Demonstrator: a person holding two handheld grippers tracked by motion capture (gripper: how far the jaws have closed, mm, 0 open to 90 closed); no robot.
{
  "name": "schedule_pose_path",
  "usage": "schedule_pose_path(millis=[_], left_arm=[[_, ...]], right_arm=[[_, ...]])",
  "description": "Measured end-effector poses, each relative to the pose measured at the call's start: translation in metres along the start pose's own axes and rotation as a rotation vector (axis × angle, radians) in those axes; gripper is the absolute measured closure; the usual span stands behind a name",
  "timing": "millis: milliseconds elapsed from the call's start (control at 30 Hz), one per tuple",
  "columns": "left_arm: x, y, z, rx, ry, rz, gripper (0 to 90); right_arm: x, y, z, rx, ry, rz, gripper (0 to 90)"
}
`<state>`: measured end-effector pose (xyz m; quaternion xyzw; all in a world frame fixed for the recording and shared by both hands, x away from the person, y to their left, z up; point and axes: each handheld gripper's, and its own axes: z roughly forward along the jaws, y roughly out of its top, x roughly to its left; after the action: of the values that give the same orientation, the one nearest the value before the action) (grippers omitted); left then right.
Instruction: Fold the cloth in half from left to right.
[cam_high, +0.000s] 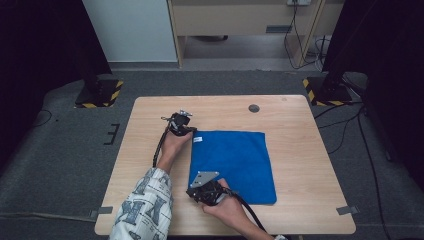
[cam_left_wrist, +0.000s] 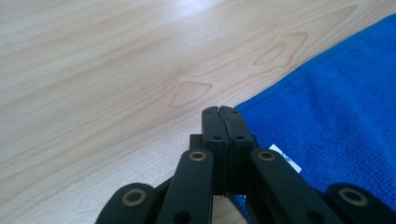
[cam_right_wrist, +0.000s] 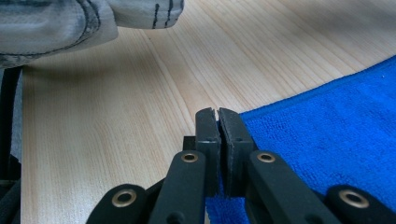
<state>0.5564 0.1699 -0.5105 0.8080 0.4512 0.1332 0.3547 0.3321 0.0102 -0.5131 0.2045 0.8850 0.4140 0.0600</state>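
Grippers both clamp the flat blue square microfibre cloth mid-desk: left gripper pinches its far-left corner, right gripper its near-left corner.

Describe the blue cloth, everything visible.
The cloth is bright blue, with a terry-like weave and a stitched hem. It lies flat and square on the table, with a small white tag at its far left corner. The left tongs are shut at that corner and the right tongs at the near left corner, each apparently pinching the edge.
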Motion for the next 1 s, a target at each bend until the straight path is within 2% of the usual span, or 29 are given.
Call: schedule_pose_path(millis=[433, 600, 700, 833, 1000], left_arm=[[-0.001, 0.010, -0.028, -0.044, -0.002, 0.018, 89.8], [-0.002, 0.015, -0.034, -0.030, 0.004, 0.037, 89.8], [-0.002, 0.020, -0.039, -0.039, 0.003, 0.037, 89.8], [-0.004, 0.026, -0.044, -0.043, 0.008, 0.059, 89.8], [-0.002, 0.026, -0.048, -0.043, 0.012, 0.054, 89.8]], right_arm=[[0.008, 0.007, -0.009, -0.035, -0.008, -0.007, 87.8], [0.012, 0.010, -0.009, -0.046, -0.010, -0.008, 87.8], [0.014, 0.013, -0.010, -0.051, -0.011, -0.012, 87.8], [0.015, 0.018, -0.012, -0.065, -0.018, -0.017, 87.8], [0.019, 0.025, -0.014, -0.079, -0.016, -0.026, 87.8]])
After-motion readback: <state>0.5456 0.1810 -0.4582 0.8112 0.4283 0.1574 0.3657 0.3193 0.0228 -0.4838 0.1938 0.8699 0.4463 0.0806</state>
